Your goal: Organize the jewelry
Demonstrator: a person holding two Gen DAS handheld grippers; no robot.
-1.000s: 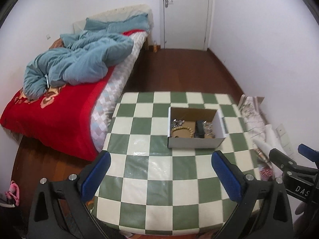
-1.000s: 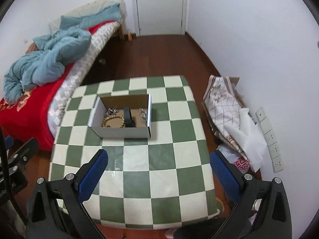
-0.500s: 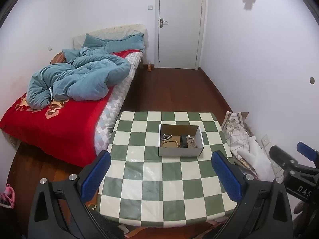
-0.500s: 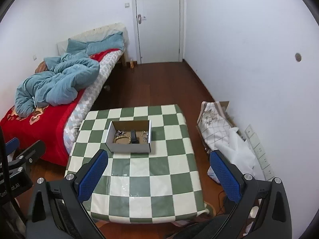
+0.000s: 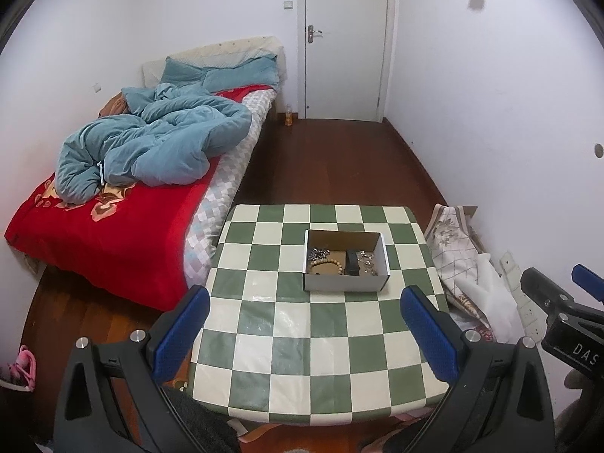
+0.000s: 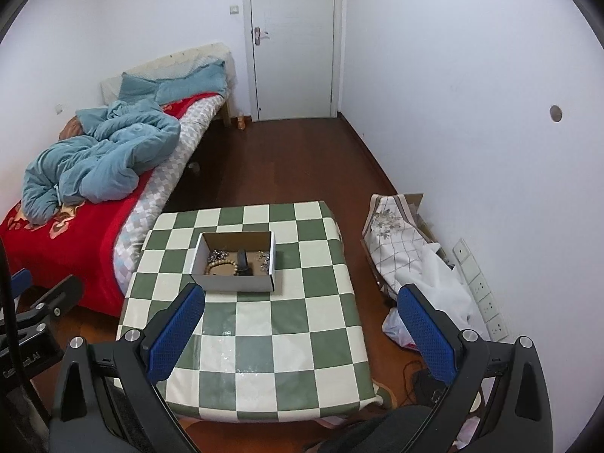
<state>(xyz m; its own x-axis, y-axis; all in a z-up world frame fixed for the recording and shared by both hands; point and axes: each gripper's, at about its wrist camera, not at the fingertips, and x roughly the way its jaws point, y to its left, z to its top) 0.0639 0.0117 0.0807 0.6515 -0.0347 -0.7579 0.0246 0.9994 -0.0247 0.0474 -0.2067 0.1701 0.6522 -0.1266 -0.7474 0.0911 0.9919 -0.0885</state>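
A small open cardboard box sits on the green-and-white checkered table. Inside lie a wooden bead bracelet, a dark strap-like item and silver jewelry pieces. The box also shows in the right wrist view. My left gripper is open and empty, high above the table's near part. My right gripper is open and empty, also high above the table. The right gripper shows at the right edge of the left wrist view.
A bed with a red cover and a blue duvet stands left of the table. Folded cloth and bags lie on the floor by the right wall. A white door is at the far end.
Both grippers have risen and pulled back from the table, so the box and table look smaller and more of the room shows. Both stay open.
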